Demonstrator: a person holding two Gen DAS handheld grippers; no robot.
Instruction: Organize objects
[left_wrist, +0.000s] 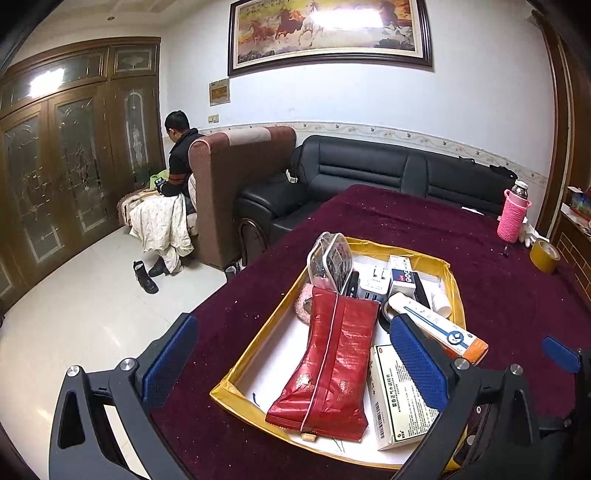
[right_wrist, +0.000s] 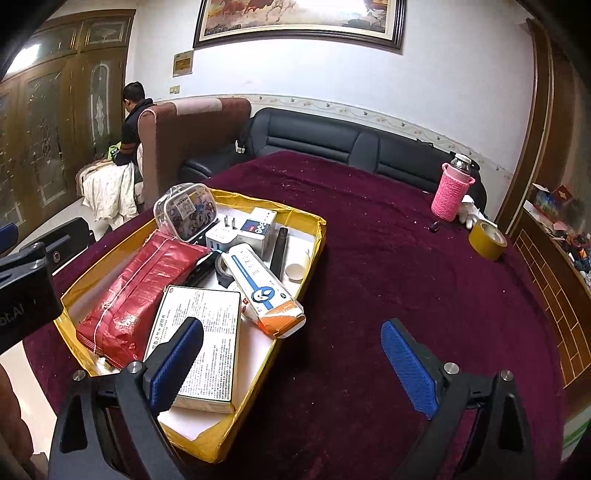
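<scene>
A yellow-rimmed shallow box (left_wrist: 236, 373) (right_wrist: 317, 225) sits on the maroon tablecloth and holds several items: a red pouch (left_wrist: 332, 365) (right_wrist: 136, 288), a white medicine box (left_wrist: 399, 402) (right_wrist: 207, 343), a white and orange tube box (left_wrist: 443, 328) (right_wrist: 266, 291), a clear zip case (left_wrist: 330, 258) (right_wrist: 186, 212), a white charger (left_wrist: 373, 282) (right_wrist: 221, 236). My left gripper (left_wrist: 291, 354) is open and empty above the red pouch. My right gripper (right_wrist: 291, 350) is open and empty over the box's right corner.
A pink-sleeved bottle (left_wrist: 513, 212) (right_wrist: 452, 192), a yellow tape roll (left_wrist: 545, 254) (right_wrist: 487, 240) and a white glove (right_wrist: 471, 210) stand at the table's far right. A black sofa (left_wrist: 369, 173) is behind. A person (left_wrist: 179, 158) sits at the far left.
</scene>
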